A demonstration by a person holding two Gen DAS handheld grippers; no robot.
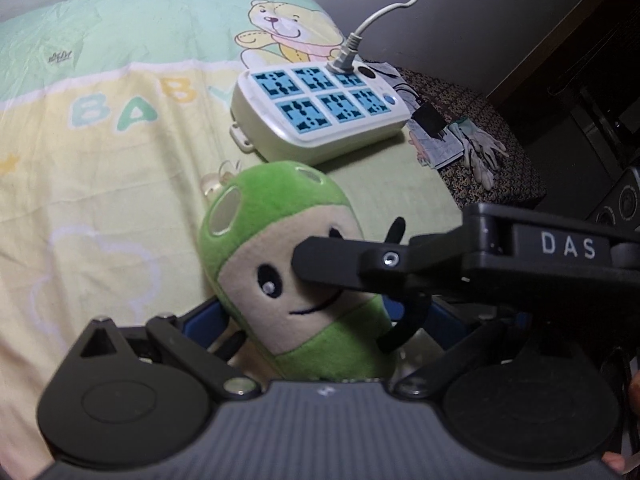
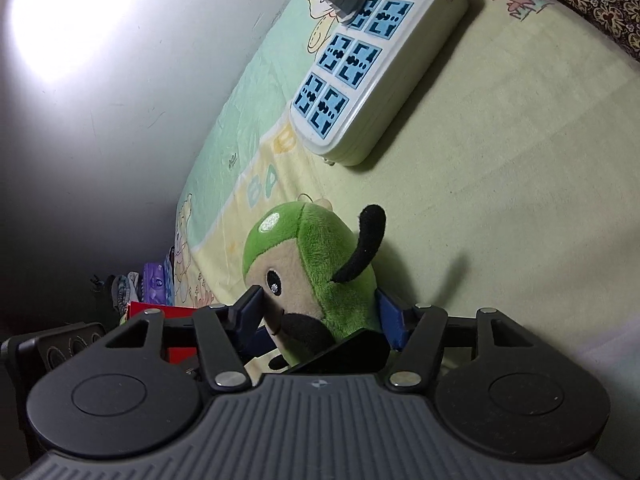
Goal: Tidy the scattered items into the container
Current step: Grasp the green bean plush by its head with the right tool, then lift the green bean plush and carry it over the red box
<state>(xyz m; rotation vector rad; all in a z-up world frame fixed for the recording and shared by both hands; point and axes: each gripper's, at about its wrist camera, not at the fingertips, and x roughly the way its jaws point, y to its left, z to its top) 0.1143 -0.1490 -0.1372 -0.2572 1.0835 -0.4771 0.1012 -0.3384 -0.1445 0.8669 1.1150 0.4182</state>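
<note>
Nearest both cameras, the fuzzy green-and-beige plush toy (image 2: 316,276) with stubby black felt arms lies on a soft pastel printed cotton sheet (image 1: 100,160). Right gripper (image 2: 320,316) has its blue pads against the toy's sides, clamping it; the left gripper (image 1: 308,332) flanks the toy, grip uncertain. Beyond the toy rests a smooth cream plastic power strip (image 1: 320,116), with a grey plug (image 1: 340,62) inserted.
</note>
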